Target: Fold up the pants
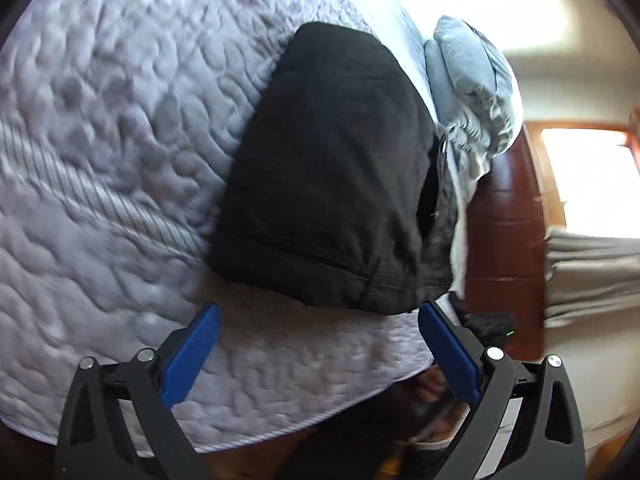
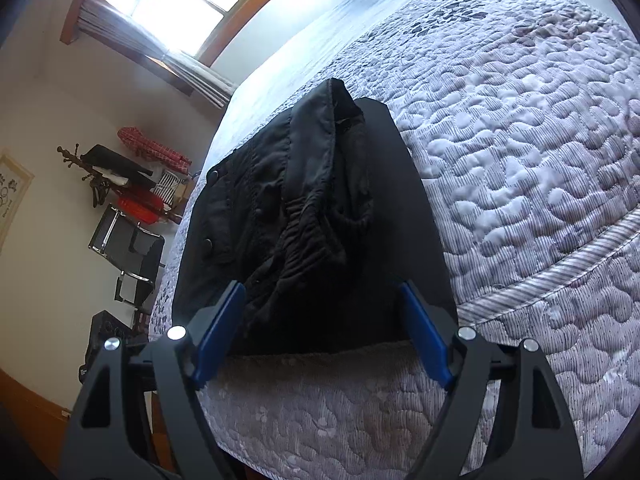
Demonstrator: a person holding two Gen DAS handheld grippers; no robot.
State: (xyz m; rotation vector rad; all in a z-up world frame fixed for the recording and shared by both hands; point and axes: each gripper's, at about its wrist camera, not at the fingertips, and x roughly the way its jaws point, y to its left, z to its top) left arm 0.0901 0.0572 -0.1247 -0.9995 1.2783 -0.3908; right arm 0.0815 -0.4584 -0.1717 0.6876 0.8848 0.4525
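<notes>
Black pants [image 1: 332, 176] lie folded into a compact bundle on a grey quilted bed cover [image 1: 100, 140]. In the right wrist view the pants [image 2: 312, 216] show their elastic waistband and snap buttons on top. My left gripper [image 1: 320, 312] is open and empty, hovering just short of the bundle's near edge. My right gripper [image 2: 324, 292] is open and empty, its blue pads on either side of the bundle's near end without touching it.
A grey pillow [image 1: 472, 80] lies at the head of the bed beside a wooden headboard [image 1: 508, 220]. The bed's near edge [image 1: 280, 432] drops off in front of my left gripper. A chair [image 2: 128, 256] and coat rack [image 2: 104, 176] stand by the wall under a window [image 2: 180, 4].
</notes>
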